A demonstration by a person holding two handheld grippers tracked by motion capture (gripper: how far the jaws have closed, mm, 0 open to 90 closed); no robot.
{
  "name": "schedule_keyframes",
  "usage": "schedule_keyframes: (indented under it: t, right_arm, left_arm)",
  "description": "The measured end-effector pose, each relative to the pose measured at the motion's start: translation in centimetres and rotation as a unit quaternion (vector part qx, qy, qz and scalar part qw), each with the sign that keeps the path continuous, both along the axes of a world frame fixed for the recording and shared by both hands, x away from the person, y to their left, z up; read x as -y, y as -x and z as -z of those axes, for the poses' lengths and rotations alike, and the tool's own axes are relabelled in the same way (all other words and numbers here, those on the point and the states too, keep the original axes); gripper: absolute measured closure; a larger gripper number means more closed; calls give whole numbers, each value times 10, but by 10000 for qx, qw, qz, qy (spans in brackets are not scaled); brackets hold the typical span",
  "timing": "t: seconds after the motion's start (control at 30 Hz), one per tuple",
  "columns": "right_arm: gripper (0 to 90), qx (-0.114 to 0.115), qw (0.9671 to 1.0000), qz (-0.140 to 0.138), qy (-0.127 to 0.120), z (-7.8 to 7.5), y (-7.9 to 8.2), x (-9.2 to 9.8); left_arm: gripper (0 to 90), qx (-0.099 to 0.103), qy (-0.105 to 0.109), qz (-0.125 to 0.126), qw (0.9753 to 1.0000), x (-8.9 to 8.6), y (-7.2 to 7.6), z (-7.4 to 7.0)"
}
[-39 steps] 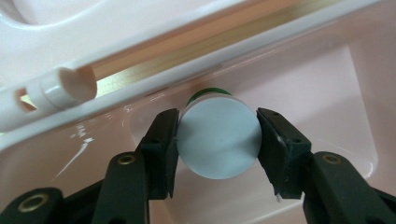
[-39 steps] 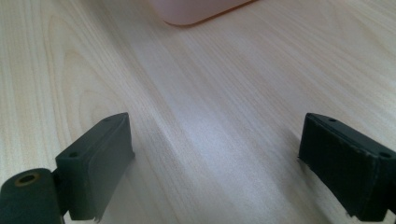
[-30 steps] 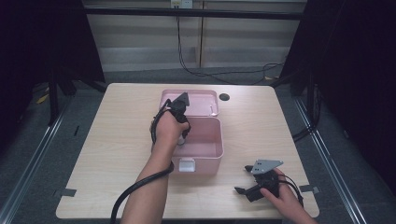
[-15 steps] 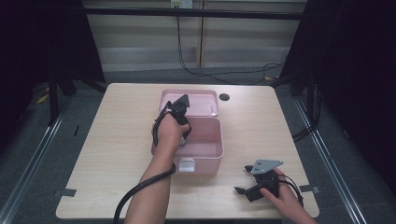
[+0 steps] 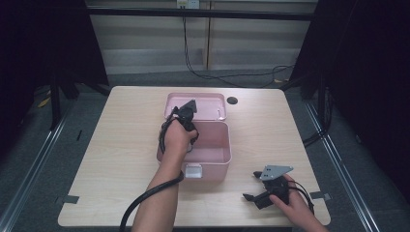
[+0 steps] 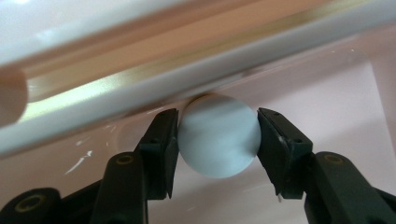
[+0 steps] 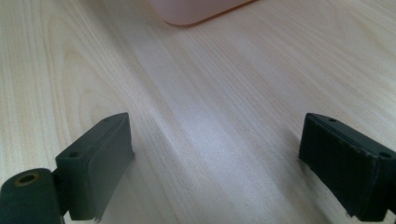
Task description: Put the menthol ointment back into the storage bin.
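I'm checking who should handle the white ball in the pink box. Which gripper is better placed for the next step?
Left. The left gripper is shut on the white ball inside the pink box. The right gripper rests open on the table, apart from the box.

A pale grey-white ball (image 6: 218, 136), a pink box (image 5: 212, 145), a light wood-grain table (image 5: 121, 145).

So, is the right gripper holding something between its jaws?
No, the right gripper has its jaws wide apart over the bare wooden table, with nothing between them.
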State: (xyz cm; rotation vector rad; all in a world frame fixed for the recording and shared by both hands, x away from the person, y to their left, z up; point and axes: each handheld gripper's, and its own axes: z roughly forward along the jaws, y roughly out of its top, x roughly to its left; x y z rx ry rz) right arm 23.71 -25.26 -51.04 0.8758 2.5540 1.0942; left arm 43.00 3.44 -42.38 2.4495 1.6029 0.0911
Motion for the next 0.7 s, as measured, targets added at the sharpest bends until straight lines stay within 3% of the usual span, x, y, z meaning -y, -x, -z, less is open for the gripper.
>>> schedule_keyframes:
  t: [0.7]
  right_arm:
    - [92, 4, 10000, -4, 9, 0, 0, 0]
  left_arm:
    - [412, -298, 183, -3, 9994, -10, 3, -6]
